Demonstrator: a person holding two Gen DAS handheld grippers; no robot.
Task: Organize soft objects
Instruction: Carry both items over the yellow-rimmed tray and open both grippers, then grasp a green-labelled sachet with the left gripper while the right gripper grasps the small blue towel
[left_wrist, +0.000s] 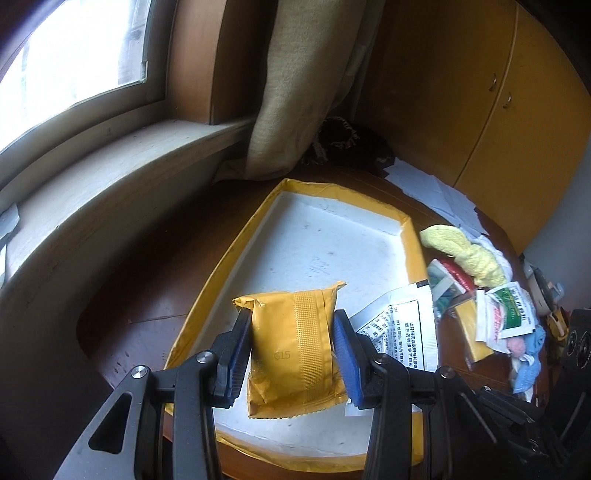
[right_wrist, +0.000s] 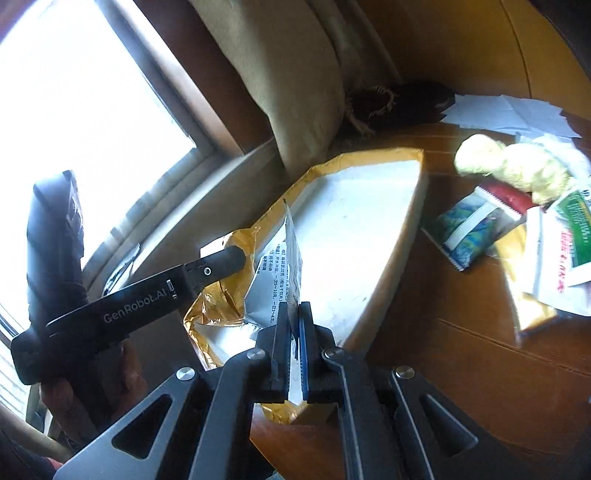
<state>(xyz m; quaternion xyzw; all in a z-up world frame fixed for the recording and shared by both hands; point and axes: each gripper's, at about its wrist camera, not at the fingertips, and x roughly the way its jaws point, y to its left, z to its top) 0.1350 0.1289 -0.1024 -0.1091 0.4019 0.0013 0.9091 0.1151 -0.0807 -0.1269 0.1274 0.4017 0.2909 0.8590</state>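
Note:
My left gripper (left_wrist: 291, 317) is shut on a yellow foil packet (left_wrist: 295, 347) marked G15, with the blue pads pressing both its sides. It hangs over the near end of a white tray with a yellow rim (left_wrist: 236, 240). My right gripper (right_wrist: 293, 308) is shut on a thin white printed sachet (right_wrist: 291, 254), seen edge-on above the same tray (right_wrist: 373, 157). In the left wrist view that sachet (left_wrist: 402, 325) sits just right of the packet. In the right wrist view the left gripper's finger (right_wrist: 218, 266) and the crinkled packet (right_wrist: 218, 306) appear at the left.
A pile lies right of the tray: a yellow cloth (left_wrist: 465, 247), green and white sachets (left_wrist: 509, 306) and a blue cloth (left_wrist: 532, 365). Loose papers (left_wrist: 436, 192) lie behind it. A beige curtain (left_wrist: 295, 92) hangs past the tray, a window sill runs left, and yellow cabinets (left_wrist: 517, 92) stand at the right.

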